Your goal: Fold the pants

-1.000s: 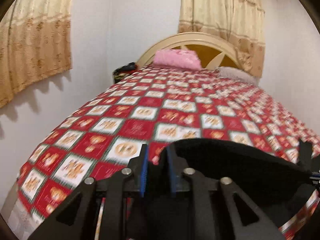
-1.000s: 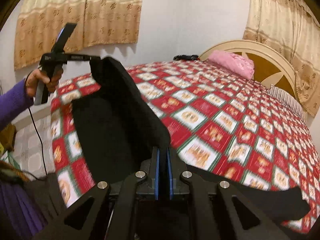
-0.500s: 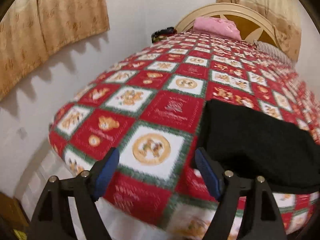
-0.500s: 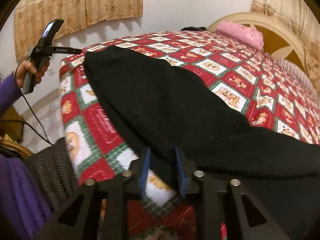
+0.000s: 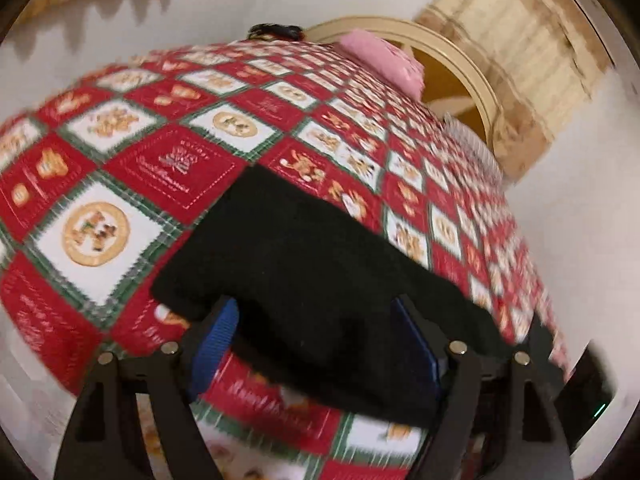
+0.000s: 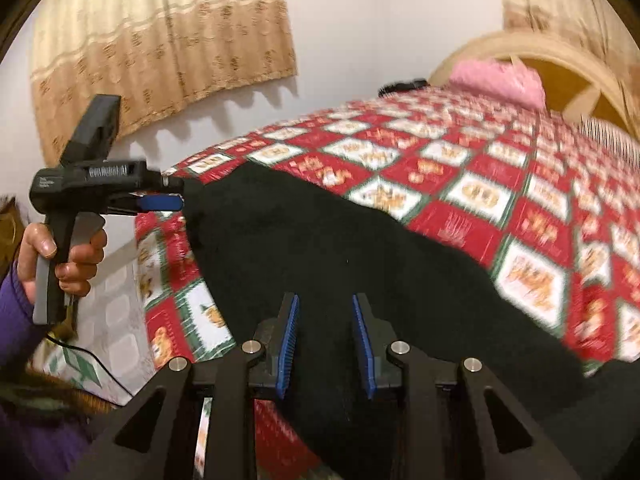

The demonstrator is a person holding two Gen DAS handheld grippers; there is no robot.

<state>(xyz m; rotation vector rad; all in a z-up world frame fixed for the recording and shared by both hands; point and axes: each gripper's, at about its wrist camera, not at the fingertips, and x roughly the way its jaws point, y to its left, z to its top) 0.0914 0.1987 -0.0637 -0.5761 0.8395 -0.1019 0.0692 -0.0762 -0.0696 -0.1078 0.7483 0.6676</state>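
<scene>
Both grippers, left [image 5: 316, 340] and right [image 6: 325, 346], just let go; jaws wide, holding nothing. Pants [image 6: 360, 264] lie flat on the bed [image 6: 500, 184], ready to fold.

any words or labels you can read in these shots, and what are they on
Nothing reads cleanly.
Bedspread: cursive stitched script in a red square, too blurred to read.
Bedspread, front edge near the left gripper: larger white script under the black pants, blurred and partly covered.
Left gripper body, in the right wrist view: a white printed line and a small label, both too blurred to read.
</scene>
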